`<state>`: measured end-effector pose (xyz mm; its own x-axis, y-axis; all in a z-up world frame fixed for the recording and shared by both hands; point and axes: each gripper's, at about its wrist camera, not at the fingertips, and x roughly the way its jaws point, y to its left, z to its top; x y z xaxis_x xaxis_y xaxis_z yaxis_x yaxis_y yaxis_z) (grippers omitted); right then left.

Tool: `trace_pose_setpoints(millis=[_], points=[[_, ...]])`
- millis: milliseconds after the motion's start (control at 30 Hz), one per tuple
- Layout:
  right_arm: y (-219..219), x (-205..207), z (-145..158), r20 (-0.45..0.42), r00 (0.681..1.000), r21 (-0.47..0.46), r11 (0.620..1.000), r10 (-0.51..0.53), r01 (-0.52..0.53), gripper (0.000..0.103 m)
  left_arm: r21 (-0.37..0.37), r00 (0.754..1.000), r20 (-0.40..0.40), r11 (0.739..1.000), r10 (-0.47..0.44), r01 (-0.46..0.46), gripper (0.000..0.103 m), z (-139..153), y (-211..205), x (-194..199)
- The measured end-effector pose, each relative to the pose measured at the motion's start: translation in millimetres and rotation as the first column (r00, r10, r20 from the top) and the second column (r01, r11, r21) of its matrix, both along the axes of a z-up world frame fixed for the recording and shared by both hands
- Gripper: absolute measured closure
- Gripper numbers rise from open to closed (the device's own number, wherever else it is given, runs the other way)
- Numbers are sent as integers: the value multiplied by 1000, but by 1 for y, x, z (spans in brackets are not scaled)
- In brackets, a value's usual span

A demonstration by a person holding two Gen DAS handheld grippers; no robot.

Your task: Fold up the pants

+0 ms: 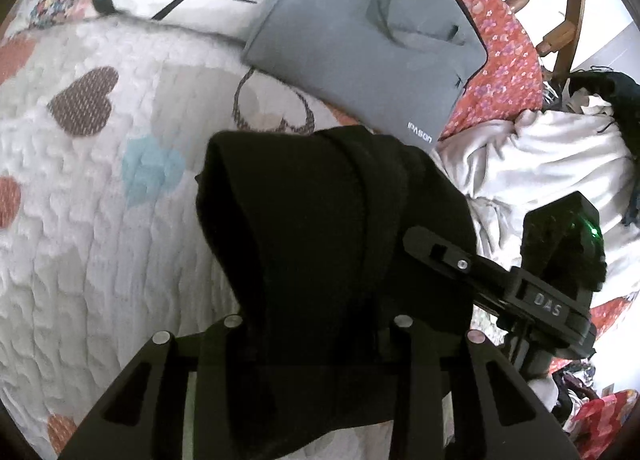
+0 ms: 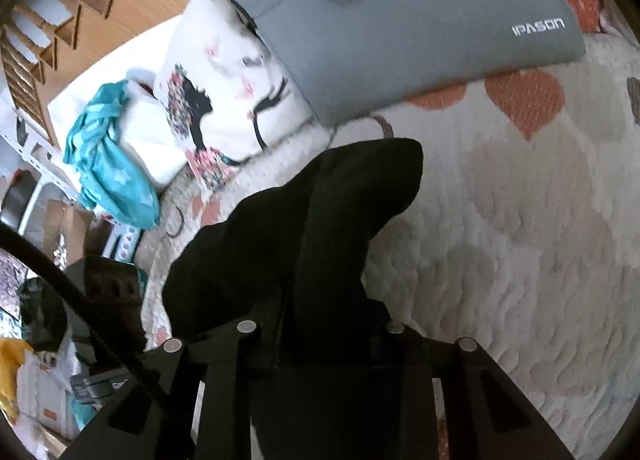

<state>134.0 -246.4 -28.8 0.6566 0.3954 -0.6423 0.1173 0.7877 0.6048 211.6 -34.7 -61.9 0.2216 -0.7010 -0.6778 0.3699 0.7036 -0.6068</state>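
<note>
Black pants (image 1: 320, 220) hang bunched from my left gripper (image 1: 316, 344), which is shut on the fabric; its fingertips are hidden by the cloth. The pants are lifted above a white quilted bedspread with hearts (image 1: 80, 200). In the right wrist view the same black pants (image 2: 320, 228) drape over my right gripper (image 2: 320, 344), which is shut on them too. The other gripper's black body (image 1: 540, 288) shows at the right of the left wrist view, close beside the pants.
A grey IPASON laptop sleeve (image 1: 372, 40) (image 2: 400, 20) lies at the far side of the bed. A printed pillow (image 2: 224, 100), a teal cloth (image 2: 108, 160), a pile of white clothes (image 1: 540, 156) and a wooden chair (image 1: 560, 0) surround it.
</note>
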Motion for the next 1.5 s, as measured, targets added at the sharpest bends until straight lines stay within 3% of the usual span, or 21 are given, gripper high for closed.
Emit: trace_pose_setpoints(millis=[300, 400, 467, 567, 700, 900, 933, 1000, 1067, 1100, 1200, 1367, 1500], points=[[-14, 11, -17, -41, 998, -18, 999, -50, 50, 74, 45, 999, -47, 999, 7, -5, 67, -20, -20, 23], [-18, 16, -33, -110, 990, -74, 995, -82, 74, 61, 83, 997, -79, 997, 14, -8, 56, -28, -23, 28], [-22, 14, -37, -124, 988, -65, 994, -94, 87, 59, 79, 995, -100, 997, 3, 5, 56, -25, -20, 28], [-26, 9, -23, -108, 989, -90, 991, -104, 94, 55, 99, 998, -59, 995, 8, -2, 56, -7, -11, 27], [-28, -1, -4, -51, 989, -117, 984, -140, 133, 50, 90, 993, -30, 990, 112, -109, 56, 4, 12, 32], [-12, 4, -4, -30, 994, -173, 980, -105, 98, 49, 226, 976, -37, 953, 217, -203, 50, -28, 4, 52], [-10, 8, -9, -52, 993, -185, 978, -104, 93, 49, 228, 973, -45, 951, 225, -209, 43, -32, 5, 53], [-10, 12, -21, -104, 988, -212, 973, -111, 87, 47, 218, 970, -56, 951, 236, -219, 39, -34, 8, 55], [-14, 14, -33, -150, 981, -219, 972, -121, 87, 36, 194, 970, -75, 958, 230, -212, 39, -35, 10, 56], [-19, 13, -38, -156, 978, -206, 973, -139, 105, 32, 182, 970, -83, 960, 229, -211, 39, -34, 14, 56], [-35, 8, -42, -163, 972, -111, 982, -171, 154, 32, 152, 967, -103, 965, 232, -215, 39, -31, 22, 52], [-50, -8, -23, -120, 964, -125, 967, -238, 224, 32, 173, 973, -30, 960, 228, -219, 39, -10, 27, 34], [-39, -25, 2, -55, 969, -194, 955, -240, 226, 32, 207, 969, 88, 948, 229, -243, 39, 11, 32, 4]])
